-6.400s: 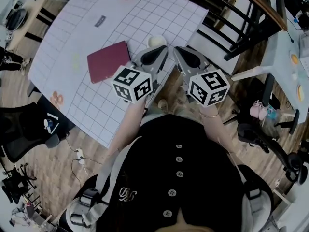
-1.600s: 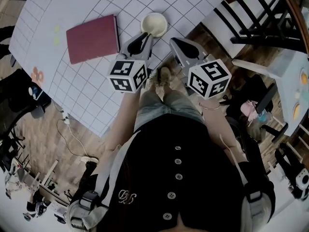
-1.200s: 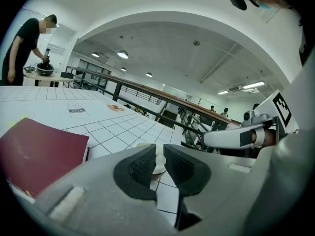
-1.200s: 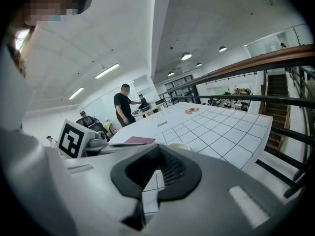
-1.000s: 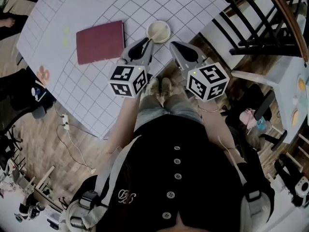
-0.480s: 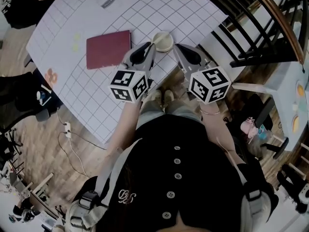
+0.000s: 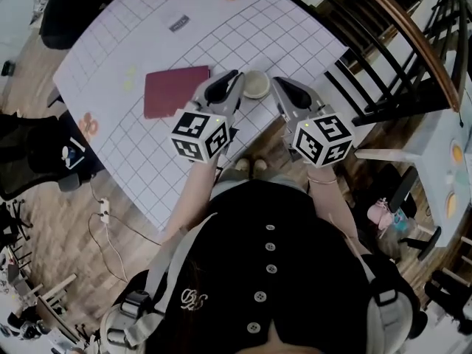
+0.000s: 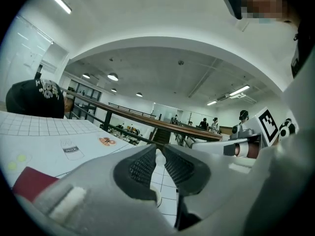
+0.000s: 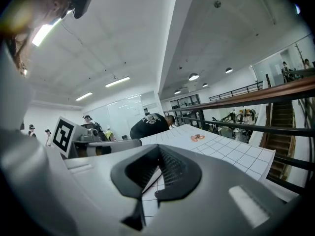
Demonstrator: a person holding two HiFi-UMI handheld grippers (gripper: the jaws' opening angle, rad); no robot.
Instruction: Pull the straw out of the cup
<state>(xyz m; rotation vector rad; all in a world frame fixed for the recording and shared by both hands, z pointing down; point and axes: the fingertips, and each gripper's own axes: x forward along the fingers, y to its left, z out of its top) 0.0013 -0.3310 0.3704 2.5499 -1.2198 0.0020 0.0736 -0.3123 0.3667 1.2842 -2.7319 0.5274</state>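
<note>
We hold the left gripper [image 8: 158,150] with its jaws clamped on the straw [image 8: 160,162]: a short white length stands upright between the 2 ribbed pads, long axis near vertical, and both pads press on it. The cup [image 7: 256,84] sits on the bench [image 7: 133,43] close to its near edge, not far from the near right corner. From the head view it lies between our 2 grippers, just beside the left jaws' tips. In the left gripper view a pale curved rim shows right under the jaws, so we judge the cup to be directly below the grip. We cannot tell whether the straw's lower end is inside the cup or already free. The pull therefore runs straight up along the straw, and the left hand is the one placed to make it.

The right gripper [image 9: 158,151] hangs at the cup's other side, jaws closed tip to tip with nothing between them; only the grid shows through the gap behind the tips.

The bench carries a white sheet ruled in squares, with a red book [image 7: 175,91] lying flat toward the middle of the near edge. Around it we see a wooden floor [image 7: 66,220] and a dark railing [image 7: 383,57] past the right edge.
</note>
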